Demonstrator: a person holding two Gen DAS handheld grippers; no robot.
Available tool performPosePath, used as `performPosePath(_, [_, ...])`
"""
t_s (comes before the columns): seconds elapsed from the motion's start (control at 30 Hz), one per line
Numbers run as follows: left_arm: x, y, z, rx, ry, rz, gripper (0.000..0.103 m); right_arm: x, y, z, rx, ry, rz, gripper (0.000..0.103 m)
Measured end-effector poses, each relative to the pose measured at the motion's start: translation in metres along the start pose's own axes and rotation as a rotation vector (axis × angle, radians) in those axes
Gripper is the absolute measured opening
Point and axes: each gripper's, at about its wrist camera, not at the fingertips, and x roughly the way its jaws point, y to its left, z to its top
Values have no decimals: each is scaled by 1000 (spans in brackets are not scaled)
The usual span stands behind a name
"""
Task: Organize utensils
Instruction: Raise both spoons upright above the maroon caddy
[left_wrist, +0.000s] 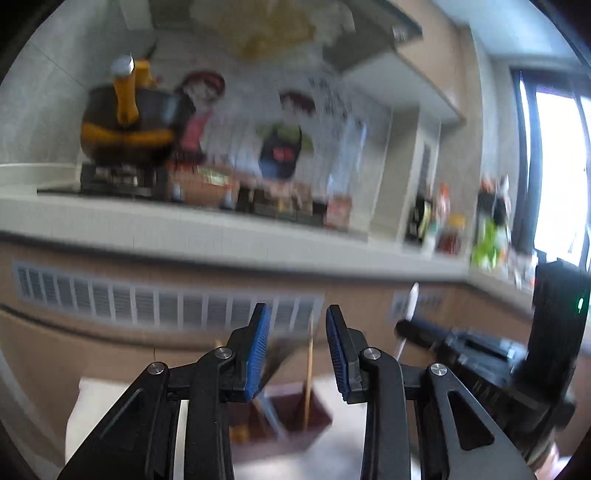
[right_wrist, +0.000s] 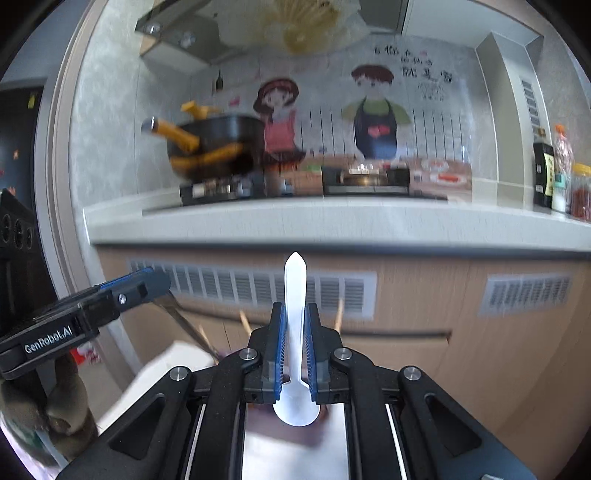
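Observation:
My right gripper (right_wrist: 294, 314) is shut on a white plastic spoon (right_wrist: 294, 291), handle pointing up and forward, bowl down near the gripper's base. The same gripper (left_wrist: 410, 328) and spoon (left_wrist: 412, 301) show at the right of the left wrist view. My left gripper (left_wrist: 297, 314) is open and empty, above a dark red utensil box (left_wrist: 317, 413) holding a wooden chopstick (left_wrist: 308, 373) and other blurred utensils. The left gripper (right_wrist: 147, 280) also shows at the left of the right wrist view.
A kitchen counter (right_wrist: 332, 221) runs across ahead, with a stove, a black pot with yellow handles (right_wrist: 210, 147) and condiment bottles (right_wrist: 554, 173) at right. Cabinet fronts with vents (right_wrist: 251, 284) stand below. A white surface (left_wrist: 96, 417) holds the box.

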Motion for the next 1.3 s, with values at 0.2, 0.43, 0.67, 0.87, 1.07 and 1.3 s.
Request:
performPosePath(0.2, [19, -1, 29, 50, -22, 38, 20, 24, 3, 25, -31, -40, -31, 10])
performPosePath(0.43, [44, 22, 6, 33, 85, 86, 19, 48, -8, 3, -24, 38, -36, 10])
performPosePath(0.67, [55, 42, -41, 4, 235, 93, 19, 65, -16, -20, 4, 107, -36, 10])
performPosePath(0.87, [66, 24, -114, 152, 526, -56, 21, 53, -19, -38, -1, 150, -26, 10])
performPosePath(1.07, [82, 2, -185, 327, 834, -240, 41, 28, -30, -54, -17, 180, -37, 10])
performPosePath(1.3, [108, -17, -225, 427, 996, -326, 41, 15, -41, -70, -19, 222, -42, 10])
